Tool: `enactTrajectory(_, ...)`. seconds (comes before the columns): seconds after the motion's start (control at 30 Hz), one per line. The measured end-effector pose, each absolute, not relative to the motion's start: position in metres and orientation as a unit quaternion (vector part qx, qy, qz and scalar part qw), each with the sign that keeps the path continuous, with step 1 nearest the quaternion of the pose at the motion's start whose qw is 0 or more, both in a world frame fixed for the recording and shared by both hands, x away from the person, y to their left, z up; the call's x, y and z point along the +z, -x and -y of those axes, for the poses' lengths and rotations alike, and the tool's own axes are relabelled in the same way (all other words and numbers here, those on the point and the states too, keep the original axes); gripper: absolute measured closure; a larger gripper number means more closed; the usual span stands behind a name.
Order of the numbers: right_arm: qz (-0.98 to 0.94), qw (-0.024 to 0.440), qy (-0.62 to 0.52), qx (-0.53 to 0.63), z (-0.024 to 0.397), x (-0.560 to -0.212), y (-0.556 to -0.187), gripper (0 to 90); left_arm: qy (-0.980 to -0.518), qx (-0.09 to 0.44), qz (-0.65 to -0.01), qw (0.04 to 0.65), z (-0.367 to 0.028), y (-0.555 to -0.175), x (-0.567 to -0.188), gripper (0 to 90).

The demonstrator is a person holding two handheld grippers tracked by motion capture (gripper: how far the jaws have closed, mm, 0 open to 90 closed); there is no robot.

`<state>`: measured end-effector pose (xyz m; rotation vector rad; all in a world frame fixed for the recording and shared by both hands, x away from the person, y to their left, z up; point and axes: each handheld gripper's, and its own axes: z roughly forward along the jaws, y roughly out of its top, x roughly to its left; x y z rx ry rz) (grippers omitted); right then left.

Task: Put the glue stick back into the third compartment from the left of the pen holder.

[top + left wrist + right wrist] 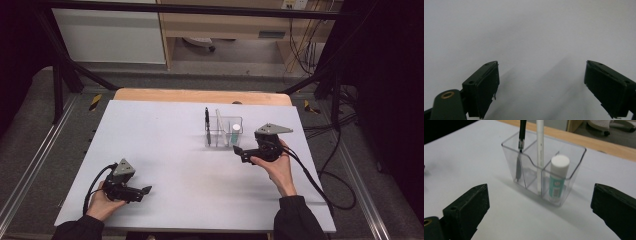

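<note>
Right gripper (pixel 240 150) hangs wide open and empty just beside the clear plastic divided holder (pixel 564 170) — white-capped glue stick (pixel 558 176) stands inside. One careless swing could topple that light holder.

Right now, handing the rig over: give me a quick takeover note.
Left tool: open, empty, low over the white table sheet at the near left.
Right tool: open, empty, just short of the clear plastic compartment holder.
In the holder: black pen, white pencil-like stick, white-capped glue stick, all upright.
Done: three items stowed.
Left: nothing loose on the sheet as far as I can see; check before moving on.
</note>
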<state>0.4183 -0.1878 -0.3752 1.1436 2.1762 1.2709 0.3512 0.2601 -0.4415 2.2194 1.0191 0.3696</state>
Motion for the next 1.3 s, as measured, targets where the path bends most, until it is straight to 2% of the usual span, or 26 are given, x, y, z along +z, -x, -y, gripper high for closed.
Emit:
enactTrajectory(0.7,-0.803,0.136,-0.413,0.407,0.238,-0.447,-0.375,0.8,-0.85,0.141,-0.391,0.324,-0.258,-0.352,-0.445,12.5)
enactTrajectory(1.3,-0.813,0.125,-0.403,0.402,0.255,-0.455,-0.362,0.8,-0.849,0.143,-0.389,0.327,-0.257,-0.35,-0.445,12.5)
